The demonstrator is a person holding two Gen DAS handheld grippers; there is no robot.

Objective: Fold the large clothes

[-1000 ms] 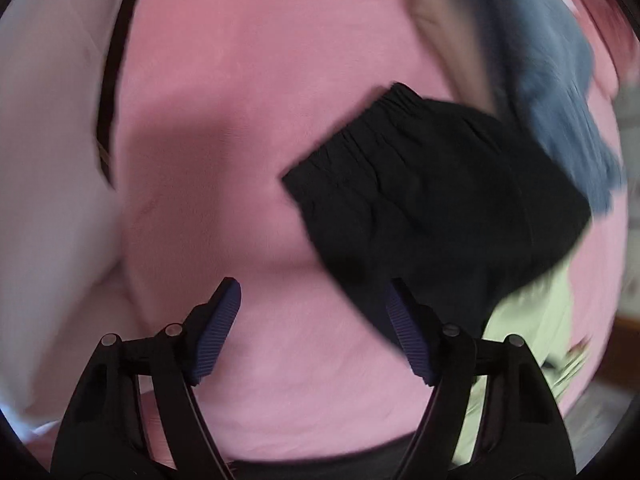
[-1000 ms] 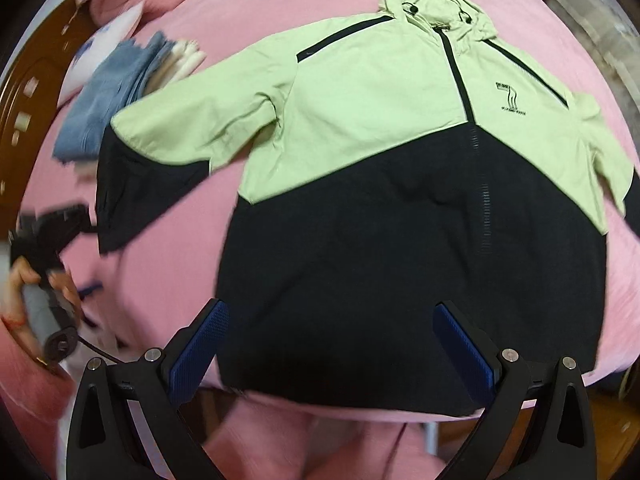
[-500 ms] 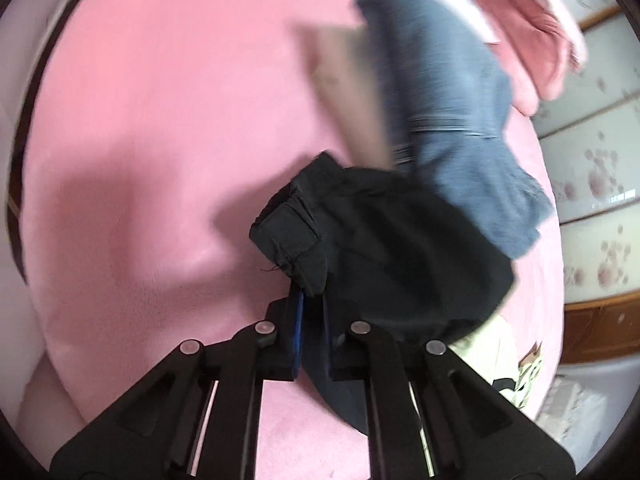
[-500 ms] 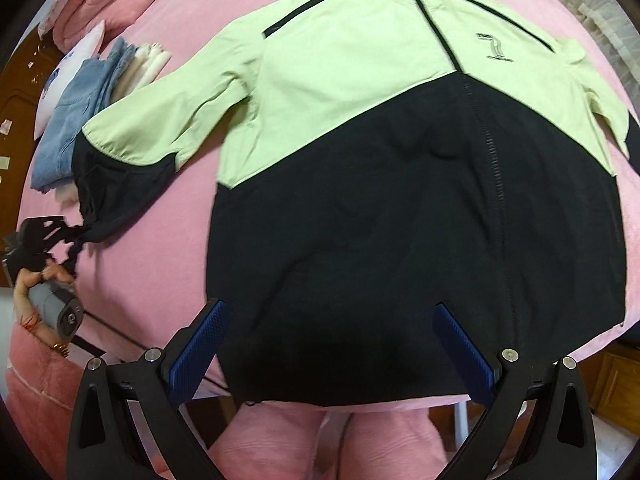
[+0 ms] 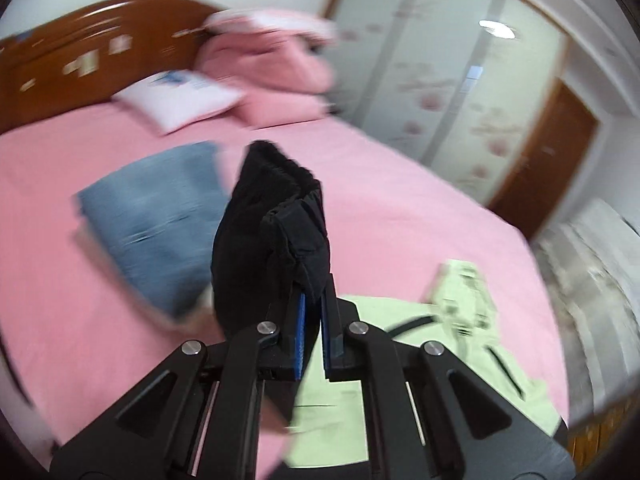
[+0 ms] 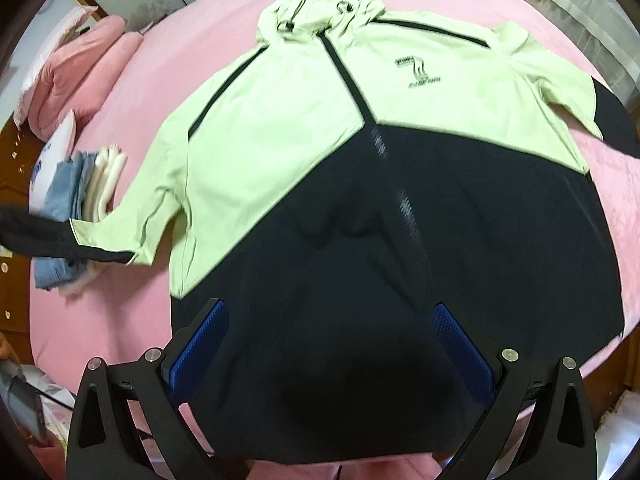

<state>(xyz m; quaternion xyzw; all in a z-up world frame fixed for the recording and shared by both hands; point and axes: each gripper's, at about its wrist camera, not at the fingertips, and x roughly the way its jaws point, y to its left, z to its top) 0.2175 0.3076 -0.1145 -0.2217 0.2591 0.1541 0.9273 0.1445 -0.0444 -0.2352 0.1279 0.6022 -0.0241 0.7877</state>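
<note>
A light green and black hooded jacket [image 6: 360, 152] lies front up, spread on the pink bed [image 6: 200, 28]. My left gripper [image 5: 314, 312] is shut on the black cuff of the jacket's sleeve [image 5: 276, 232] and holds it raised above the bed. In the right wrist view that sleeve [image 6: 120, 236] stretches off to the left, its black end lifted. My right gripper [image 6: 328, 344] is open and empty, hovering over the jacket's black lower hem. The green hood shows in the left wrist view [image 5: 460, 292].
A stack of folded clothes with blue jeans on top [image 5: 160, 220] [image 6: 68, 200] lies by the lifted sleeve. A white pillow [image 5: 176, 98] and pink bedding [image 5: 276, 64] lie at the wooden headboard [image 5: 60, 52]. A wardrobe and door stand beyond the bed.
My left gripper closed on the black cuff, then lifted it and tipped up, pulling the sleeve away from the body. My right gripper stayed open and moved closer over the hem.
</note>
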